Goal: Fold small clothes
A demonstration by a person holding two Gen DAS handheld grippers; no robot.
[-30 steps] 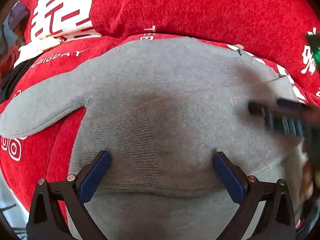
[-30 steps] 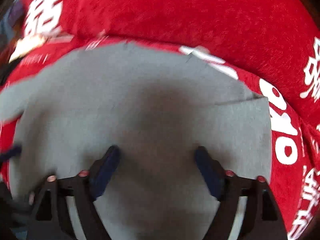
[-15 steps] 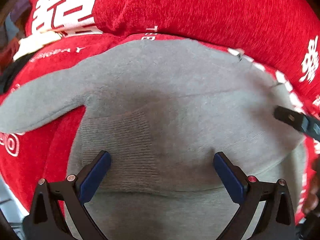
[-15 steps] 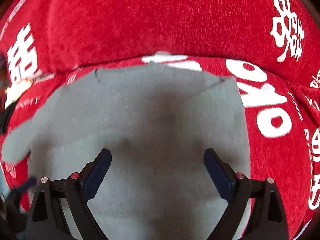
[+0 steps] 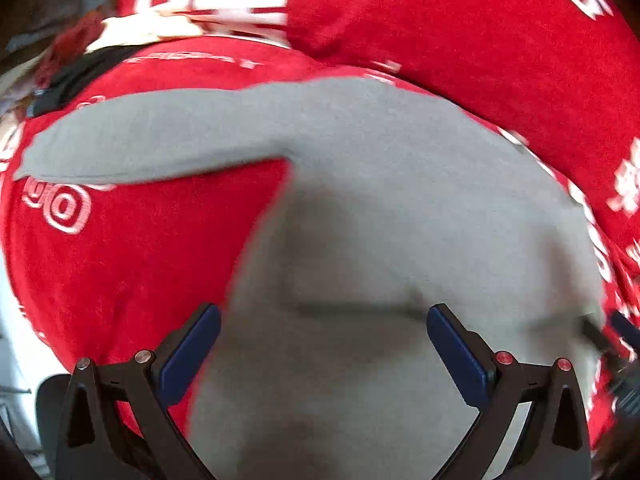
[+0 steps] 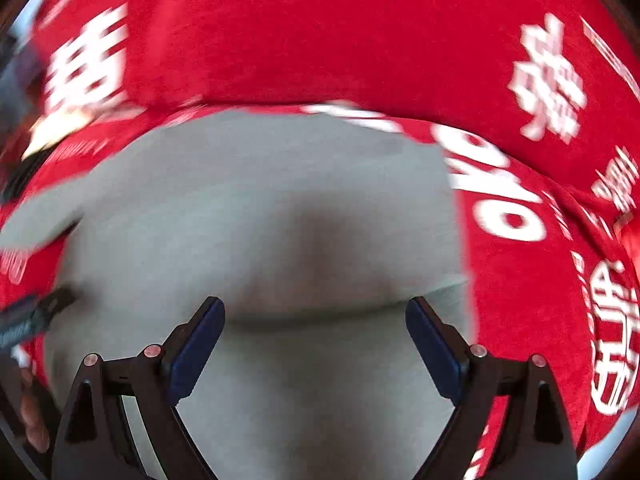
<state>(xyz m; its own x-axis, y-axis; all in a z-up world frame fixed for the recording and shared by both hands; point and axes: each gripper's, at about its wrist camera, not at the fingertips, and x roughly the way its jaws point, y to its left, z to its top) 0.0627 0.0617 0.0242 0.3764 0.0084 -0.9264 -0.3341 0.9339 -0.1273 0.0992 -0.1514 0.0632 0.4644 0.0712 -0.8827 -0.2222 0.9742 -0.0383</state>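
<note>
A small grey knit top (image 5: pixel 400 220) lies flat on a red cover. One sleeve (image 5: pixel 140 148) stretches out to the left. My left gripper (image 5: pixel 320 344) is open and empty, hovering over the garment's left lower part. My right gripper (image 6: pixel 316 340) is open and empty over the garment (image 6: pixel 260 208), near its right edge. The right gripper's tip shows at the right edge of the left wrist view (image 5: pixel 612 336). The left gripper's tip shows at the left edge of the right wrist view (image 6: pixel 36 312). Both views are motion-blurred.
The red cover (image 5: pixel 132 264) with white printed characters spreads under the garment and rises into a red cushion (image 6: pixel 320 32) behind. A heap of other clothes (image 5: pixel 68 52) lies at the far left.
My left gripper has shifted left, so more red cover and the whole sleeve show. My right gripper has moved back toward the garment's lower right part. Both stay open.
</note>
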